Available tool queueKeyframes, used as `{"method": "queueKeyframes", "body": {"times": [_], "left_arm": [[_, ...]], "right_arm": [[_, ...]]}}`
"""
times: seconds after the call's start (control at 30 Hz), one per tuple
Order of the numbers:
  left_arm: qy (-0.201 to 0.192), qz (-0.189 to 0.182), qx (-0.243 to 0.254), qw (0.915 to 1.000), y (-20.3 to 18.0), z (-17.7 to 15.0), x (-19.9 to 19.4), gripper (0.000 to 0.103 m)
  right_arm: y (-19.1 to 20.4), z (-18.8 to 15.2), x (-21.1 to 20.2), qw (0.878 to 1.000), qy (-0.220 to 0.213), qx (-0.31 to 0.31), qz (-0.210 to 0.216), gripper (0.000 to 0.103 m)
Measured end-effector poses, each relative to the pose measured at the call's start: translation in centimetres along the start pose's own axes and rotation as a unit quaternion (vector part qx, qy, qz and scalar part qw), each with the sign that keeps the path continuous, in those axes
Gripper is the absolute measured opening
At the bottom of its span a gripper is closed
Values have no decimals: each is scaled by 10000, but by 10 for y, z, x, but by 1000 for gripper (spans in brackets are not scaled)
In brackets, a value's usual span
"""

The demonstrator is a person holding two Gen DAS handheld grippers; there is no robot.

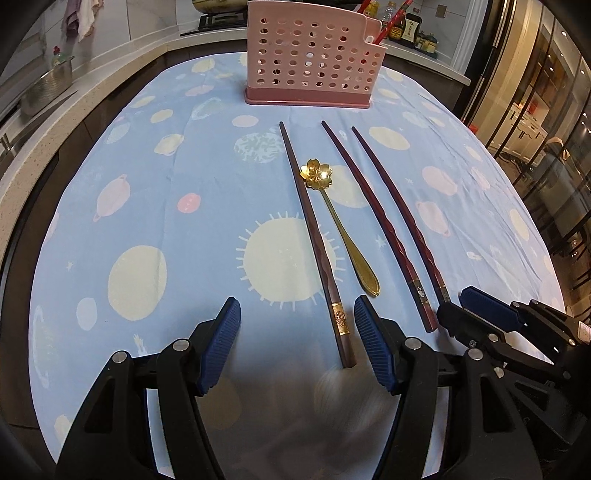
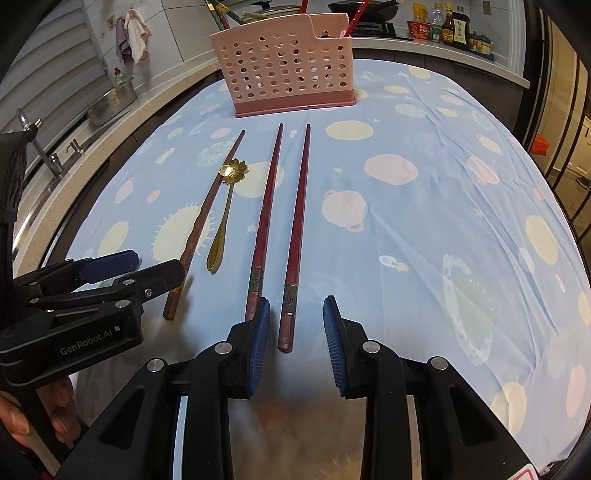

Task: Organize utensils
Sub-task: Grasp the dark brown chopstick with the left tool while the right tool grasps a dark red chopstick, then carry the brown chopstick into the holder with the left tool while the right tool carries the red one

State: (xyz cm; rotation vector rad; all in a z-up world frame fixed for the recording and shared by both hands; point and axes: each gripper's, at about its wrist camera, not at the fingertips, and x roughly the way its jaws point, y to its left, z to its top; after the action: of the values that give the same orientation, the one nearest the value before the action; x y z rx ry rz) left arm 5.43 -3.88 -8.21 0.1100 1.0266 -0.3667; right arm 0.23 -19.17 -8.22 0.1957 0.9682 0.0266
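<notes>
Three dark red chopsticks and a gold flower-bowl spoon (image 1: 316,172) lie side by side on the blue cloth, in front of a pink perforated holder (image 1: 310,59). My left gripper (image 1: 297,314) is open, low over the cloth. The thick end of the left chopstick (image 1: 314,236) lies between its fingers, near the right pad. My right gripper (image 2: 295,306) is open around the thick end of the right chopstick (image 2: 297,229), with a gap on both sides. The middle chopstick (image 2: 264,221) runs just outside its left finger. The holder (image 2: 284,62) has red utensils standing in it.
A planet-print tablecloth (image 1: 147,221) covers the table. A steel pot (image 1: 48,85) and a sink tap (image 2: 55,162) are on the counter at left. Sauce bottles (image 2: 450,27) and a stove are behind. Glass doors (image 1: 546,129) are at right. A hand (image 2: 59,417) holds the left gripper.
</notes>
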Motion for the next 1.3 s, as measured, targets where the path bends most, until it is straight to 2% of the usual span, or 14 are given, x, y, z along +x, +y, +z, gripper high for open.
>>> {"method": "queueKeyframes", "body": {"times": [0.23,0.33,0.4,0.6,0.87,1.3], "left_arm": [[-73,179,177,9997,-4,-3,4,53],[-111,214,244,9994,-5,-4,3,43],[-121,208,252,9994,-4,-4,3,30],[-113,111,209,9997,0,-3,2,8],[-112,22,63,9999,9,-1,-5,7],[-536,19,-238,9983,26,18,-45,7]], "right_arm": [[0,0,2,10000,-35,-22,-38,26],[0,0,3,9999,-65,-74,-94,23],[-1,0,4,9999,-86,-86,-116,20],[-7,0,4,9998,-130,-23,-154,8],[-12,2,-4,9997,-188,176,-43,7],[-14,23,-42,9967,-712,357,150,7]]}}
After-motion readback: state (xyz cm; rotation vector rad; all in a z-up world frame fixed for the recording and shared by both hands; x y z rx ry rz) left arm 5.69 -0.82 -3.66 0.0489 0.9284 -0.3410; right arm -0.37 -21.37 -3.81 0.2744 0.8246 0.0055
